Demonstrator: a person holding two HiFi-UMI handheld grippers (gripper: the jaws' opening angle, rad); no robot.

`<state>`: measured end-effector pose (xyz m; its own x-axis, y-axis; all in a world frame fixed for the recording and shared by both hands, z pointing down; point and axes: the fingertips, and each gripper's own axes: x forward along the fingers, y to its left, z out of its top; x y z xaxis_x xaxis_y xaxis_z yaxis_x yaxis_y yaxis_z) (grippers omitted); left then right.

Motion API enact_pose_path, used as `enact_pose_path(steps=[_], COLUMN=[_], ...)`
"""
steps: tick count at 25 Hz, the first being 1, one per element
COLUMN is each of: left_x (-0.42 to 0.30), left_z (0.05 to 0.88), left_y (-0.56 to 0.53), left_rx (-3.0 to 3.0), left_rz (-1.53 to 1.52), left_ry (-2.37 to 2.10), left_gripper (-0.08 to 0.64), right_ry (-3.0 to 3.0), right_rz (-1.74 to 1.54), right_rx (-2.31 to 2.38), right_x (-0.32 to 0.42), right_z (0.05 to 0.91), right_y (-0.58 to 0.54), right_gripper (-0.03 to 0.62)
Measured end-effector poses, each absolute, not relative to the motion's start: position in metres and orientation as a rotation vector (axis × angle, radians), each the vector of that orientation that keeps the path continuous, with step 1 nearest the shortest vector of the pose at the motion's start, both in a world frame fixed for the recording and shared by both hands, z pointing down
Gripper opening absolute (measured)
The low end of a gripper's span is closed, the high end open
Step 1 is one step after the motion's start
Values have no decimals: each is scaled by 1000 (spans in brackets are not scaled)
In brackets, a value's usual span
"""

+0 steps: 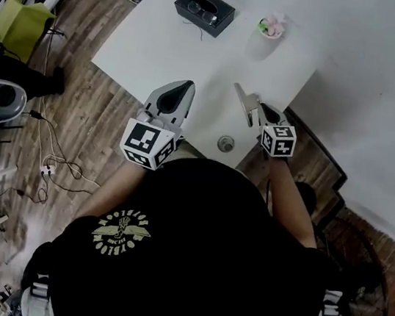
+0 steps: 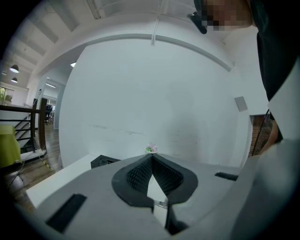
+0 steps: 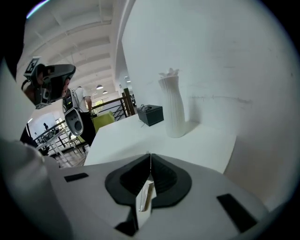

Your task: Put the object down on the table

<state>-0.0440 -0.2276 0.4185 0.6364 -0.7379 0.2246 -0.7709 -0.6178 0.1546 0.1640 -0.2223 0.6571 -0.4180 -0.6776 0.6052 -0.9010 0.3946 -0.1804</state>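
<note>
A: How does the object look?
B: A small round silvery disc [image 1: 226,144], lying on the white table [image 1: 156,43] by its near edge.
A: And the grippers?
B: The right gripper [image 1: 239,92] tilts downward, closed and empty. The left gripper [image 1: 186,86] is closed too, nearly level.

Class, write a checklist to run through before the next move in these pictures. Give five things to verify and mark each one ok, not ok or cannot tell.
1. Small round object lies on the table, free of both grippers: ok.
2. The object sits well in from the edge: not ok, it is close to the near corner.
3. Right gripper has its jaws together and holds nothing: ok.
4. Left gripper has its jaws together and holds nothing: ok.
5. Vase stands upright, and the black box sits at the far side, both apart from the grippers: ok.
</note>
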Motion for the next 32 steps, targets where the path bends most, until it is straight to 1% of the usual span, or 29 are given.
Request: enact_pose_path(steps=[2,11,23,32], left_x=[-41,-28,-26,-18], left_z=[419,412,408,407], left_y=[-226,-219,-214,-200], left_rx=[2624,2598,2549,2634], left_rz=[201,109,38,131], left_ry=[-1228,-1215,-1252,-1334], left_gripper=[6,6,6,6], right_ry=[-2255,-2348,-2488,-2543], right_rz=[657,589,449,389], right_rx=[1356,1373,1399,1411], right_x=[161,158,153,158], right_z=[645,598,509,470], right_y=[-219,-211,-198,-185], right_gripper=[2,2,2,2])
